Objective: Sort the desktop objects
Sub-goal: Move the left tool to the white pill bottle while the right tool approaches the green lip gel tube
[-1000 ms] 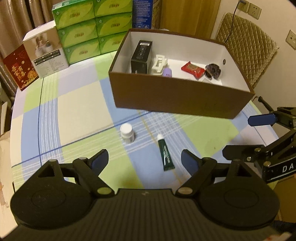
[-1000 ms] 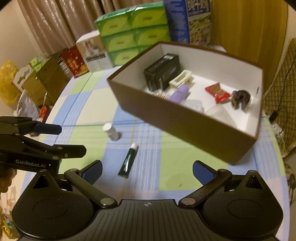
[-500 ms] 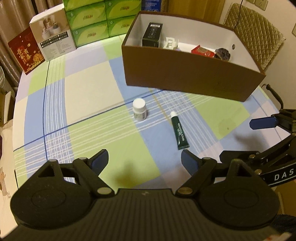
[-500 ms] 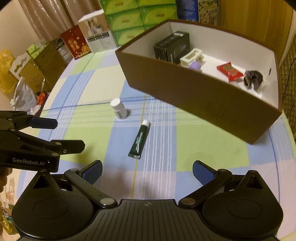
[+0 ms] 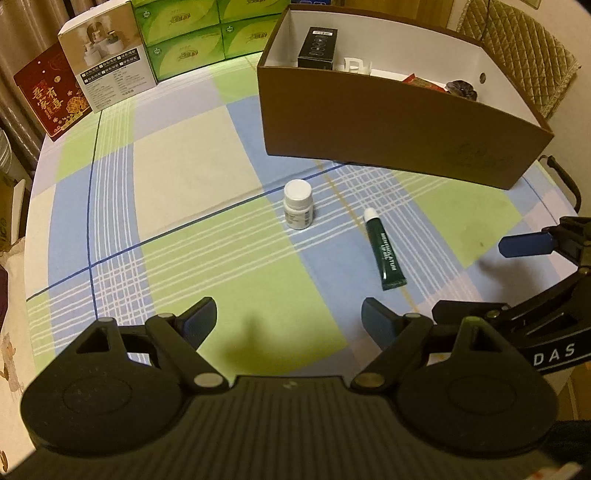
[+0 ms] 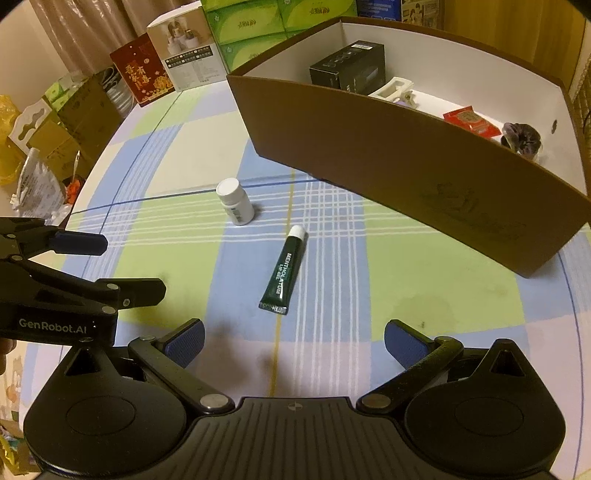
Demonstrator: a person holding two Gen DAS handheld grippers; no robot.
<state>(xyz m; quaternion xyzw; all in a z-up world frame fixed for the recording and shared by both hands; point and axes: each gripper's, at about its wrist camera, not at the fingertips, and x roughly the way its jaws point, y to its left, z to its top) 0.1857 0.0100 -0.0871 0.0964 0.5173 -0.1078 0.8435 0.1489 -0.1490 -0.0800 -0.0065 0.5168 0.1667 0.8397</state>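
Note:
A small white pill bottle (image 5: 298, 204) (image 6: 235, 201) stands upright on the checked tablecloth. To its right lies a dark green lip-gel tube (image 5: 384, 250) (image 6: 283, 270), white cap toward the brown cardboard box (image 5: 388, 122) (image 6: 406, 162). The box holds a black carton (image 6: 349, 66), a white clip, a red packet and a dark scrunchie. My left gripper (image 5: 289, 320) hangs open above the cloth, short of the bottle, nothing between its fingers. My right gripper (image 6: 293, 339) is open too, just short of the tube's crimped end.
Green tissue boxes (image 5: 192, 33), a white product box (image 5: 107, 55) and a red gift box (image 5: 51, 96) line the table's far edge. Cartons and bags (image 6: 48, 140) crowd the floor at the left. A quilted chair back (image 5: 517, 48) stands behind the brown box.
Both grippers have come down and forward toward the table; the bottle and tube look larger and nearer. Both stay open, and no object has moved.

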